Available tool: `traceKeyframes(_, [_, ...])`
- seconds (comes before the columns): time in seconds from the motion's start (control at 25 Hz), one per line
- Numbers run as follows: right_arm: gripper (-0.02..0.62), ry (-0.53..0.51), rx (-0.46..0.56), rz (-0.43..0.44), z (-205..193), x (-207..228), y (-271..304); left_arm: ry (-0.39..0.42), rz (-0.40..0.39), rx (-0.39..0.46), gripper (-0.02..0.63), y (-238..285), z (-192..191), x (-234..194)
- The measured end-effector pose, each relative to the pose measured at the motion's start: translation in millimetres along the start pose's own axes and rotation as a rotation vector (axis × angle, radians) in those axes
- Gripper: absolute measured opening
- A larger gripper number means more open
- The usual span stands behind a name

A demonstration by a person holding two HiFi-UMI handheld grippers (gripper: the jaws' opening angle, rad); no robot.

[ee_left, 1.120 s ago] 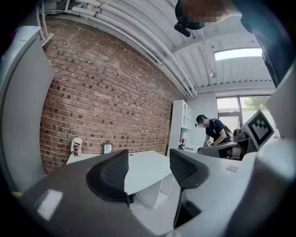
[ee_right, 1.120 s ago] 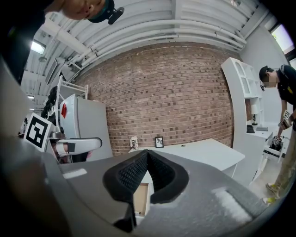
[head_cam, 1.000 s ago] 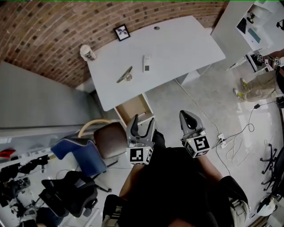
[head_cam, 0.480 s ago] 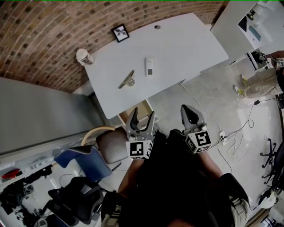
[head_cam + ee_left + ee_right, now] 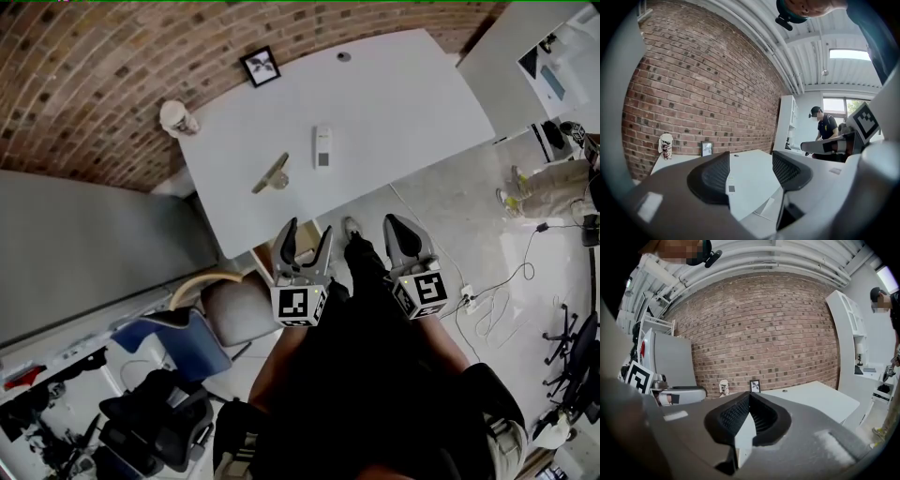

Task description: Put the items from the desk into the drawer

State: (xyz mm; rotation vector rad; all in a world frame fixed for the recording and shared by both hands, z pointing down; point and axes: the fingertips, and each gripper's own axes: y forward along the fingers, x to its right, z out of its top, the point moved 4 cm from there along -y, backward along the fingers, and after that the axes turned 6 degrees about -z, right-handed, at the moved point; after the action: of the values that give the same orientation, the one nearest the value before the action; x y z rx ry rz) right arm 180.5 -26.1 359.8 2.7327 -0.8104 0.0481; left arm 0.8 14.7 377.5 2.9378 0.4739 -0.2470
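Head view, tabletop (image 5: pixel 403 103): white, set against a brick wall (image 5: pixel 84 84), well ahead of both grippers.
Head view, items: a white remote (image 5: pixel 322 147) lies flat near the middle; a slim tan object (image 5: pixel 272 174) lies to its left, apart from it; a paper cup (image 5: pixel 176 118) stands at the far left corner; a picture frame (image 5: pixel 260 66) stands at the back edge.
Head view, drawer (image 5: pixel 262 255): only a tan sliver shows under the tabletop's near edge, just beside the left gripper.
Head view, left gripper (image 5: pixel 304 249): held low in front of the person, fingers spread wide, nothing between them.
Head view, right gripper (image 5: pixel 401 231): beside the left one, apart from it, fingers pressed together.

Left gripper view, fingers (image 5: pixel 710 178): wide apart and empty; the tabletop (image 5: pixel 750 164) shows through the gap.
Left gripper view, items: the white remote (image 5: pixel 731 187) peeks out beside the left finger; the paper cup (image 5: pixel 666 146) and picture frame (image 5: pixel 707 148) stand by the wall.
Left gripper view, background: a person (image 5: pixel 826 129) stands far off at the right.

Right gripper view, fingers (image 5: pixel 733 416): closed tip to tip, holding nothing.
Right gripper view, items: the paper cup (image 5: pixel 723 387) and picture frame (image 5: pixel 755 386) stand beyond the fingertips; the tabletop (image 5: pixel 820 399) stretches to the right.
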Motion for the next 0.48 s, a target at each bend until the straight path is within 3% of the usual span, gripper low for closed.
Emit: traceKeyframes(0.48, [0.003,0.014,-0.053,0.058,13.6,56.6,90.3,-0.038,0.048,-0.126,0.295,100.8,-20.2,-32.3])
